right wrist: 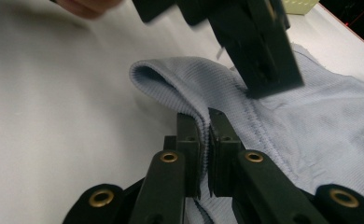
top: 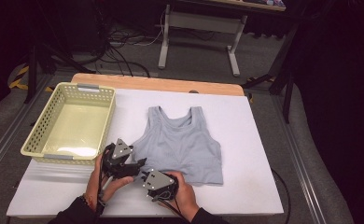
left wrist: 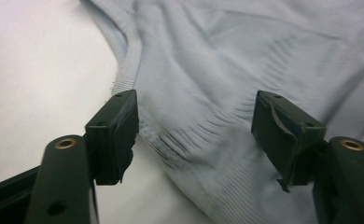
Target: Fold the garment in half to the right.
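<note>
A light blue ribbed tank top (top: 182, 144) lies flat on the white table (top: 255, 140), straps pointing away from me. Both grippers meet at its near left corner. My left gripper (top: 140, 164) stands open, its jaws spread wide over the top's edge (left wrist: 245, 60) with fabric between them but no pad pressing on it (left wrist: 196, 126). My right gripper (top: 145, 175) is shut on a raised fold of the hem (right wrist: 207, 126), and the cloth (right wrist: 320, 121) humps up just beyond the jaws. The left gripper's black jaw (right wrist: 264, 51) hangs close above that fold.
A pale yellow perforated basket (top: 89, 87) sits at the table's left, just beyond my left hand. Bare white table lies to the right of the top and along the near edge. A desk frame and cables stand on the floor behind the table.
</note>
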### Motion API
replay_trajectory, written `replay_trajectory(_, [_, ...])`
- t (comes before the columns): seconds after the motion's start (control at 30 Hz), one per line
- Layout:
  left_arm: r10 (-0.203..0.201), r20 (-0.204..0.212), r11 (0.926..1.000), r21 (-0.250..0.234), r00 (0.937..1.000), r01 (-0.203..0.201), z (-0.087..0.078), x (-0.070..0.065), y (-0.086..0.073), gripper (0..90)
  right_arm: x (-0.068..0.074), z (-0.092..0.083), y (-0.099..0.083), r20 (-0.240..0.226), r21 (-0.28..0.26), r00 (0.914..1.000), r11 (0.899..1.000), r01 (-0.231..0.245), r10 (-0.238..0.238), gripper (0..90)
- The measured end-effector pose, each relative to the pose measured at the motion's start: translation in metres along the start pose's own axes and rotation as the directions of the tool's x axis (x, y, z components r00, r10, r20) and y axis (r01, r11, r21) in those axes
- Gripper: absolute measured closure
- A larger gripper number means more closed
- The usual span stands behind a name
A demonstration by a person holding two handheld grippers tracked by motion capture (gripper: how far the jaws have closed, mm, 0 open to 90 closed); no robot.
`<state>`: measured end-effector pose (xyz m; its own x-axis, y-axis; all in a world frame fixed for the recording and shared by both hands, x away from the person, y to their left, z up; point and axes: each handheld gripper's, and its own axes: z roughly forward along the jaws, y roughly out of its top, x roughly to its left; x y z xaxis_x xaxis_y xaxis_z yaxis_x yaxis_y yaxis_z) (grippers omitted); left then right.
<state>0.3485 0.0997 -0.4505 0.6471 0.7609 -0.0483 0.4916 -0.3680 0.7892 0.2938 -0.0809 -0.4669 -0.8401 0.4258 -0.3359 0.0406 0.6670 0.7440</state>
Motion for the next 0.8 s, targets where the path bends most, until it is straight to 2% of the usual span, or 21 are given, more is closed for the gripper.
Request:
replay_trajectory(0.13, [-0.088,0.002,0.9958,0.027,0.9961,0.088,0.013,0.009,0.001,29.1,0.001,-0.002,-0.001,0.004,-0.005,1.0000,1.000,0.008,-0.008,85.3])
replay_trajectory(0.2, [-0.140,0.015,0.9894,0.043,0.9901,0.139,0.020,0.014,0.001,28.9,0.002,-0.003,-0.002,0.006,-0.007,1.0000,1.000,0.007,-0.007,85.3])
replay_trajectory(0.27, [-0.172,0.019,0.9836,0.058,0.9849,0.171,0.024,0.017,0.002,30.5,0.002,-0.003,-0.002,0.004,-0.011,0.9999,1.000,0.012,-0.012,85.3])
replay_trajectory(0.33, [-0.183,0.018,0.9812,0.064,0.9829,0.182,0.026,0.017,0.004,33.6,0.002,-0.004,-0.002,0.003,-0.013,0.9999,1.000,0.010,-0.010,85.3])
replay_trajectory(0.43, [-0.178,0.003,0.9819,0.066,0.9840,0.178,0.026,0.016,0.005,39.8,0.002,-0.004,-0.002,0.003,-0.017,0.9999,1.000,0.013,-0.012,85.3])
replay_trajectory(0.53, [-0.181,0.044,0.9813,0.074,0.9825,0.177,0.026,0.018,0.004,57.2,0.003,-0.004,-0.002,0.005,-0.016,0.9998,1.000,0.017,-0.017,85.2])
replay_trajectory(0.6, [-0.167,0.057,0.9837,0.079,0.9844,0.162,0.026,0.018,0.004,67.2,0.003,-0.004,-0.002,0.008,-0.015,0.9998,1.000,0.019,-0.019,85.2])
replay_trajectory(0.67, [-0.154,0.060,0.9861,0.072,0.9863,0.150,0.025,0.018,0.004,72.7,0.004,-0.004,-0.002,0.008,-0.012,0.9996,1.000,0.029,-0.029,85.1])
replay_trajectory(0.77, [-0.169,0.082,0.9846,0.060,0.9822,0.164,0.023,0.020,0.003,77.9,0.005,-0.004,-0.002,0.008,-0.011,0.9995,0.999,0.032,-0.032,85.1])
replay_trajectory(0.8, [-0.163,0.079,0.9860,0.051,0.9836,0.159,0.021,0.021,0.003,78.5,0.004,-0.004,-0.002,0.006,-0.012,0.9994,0.999,0.033,-0.033,85.1])
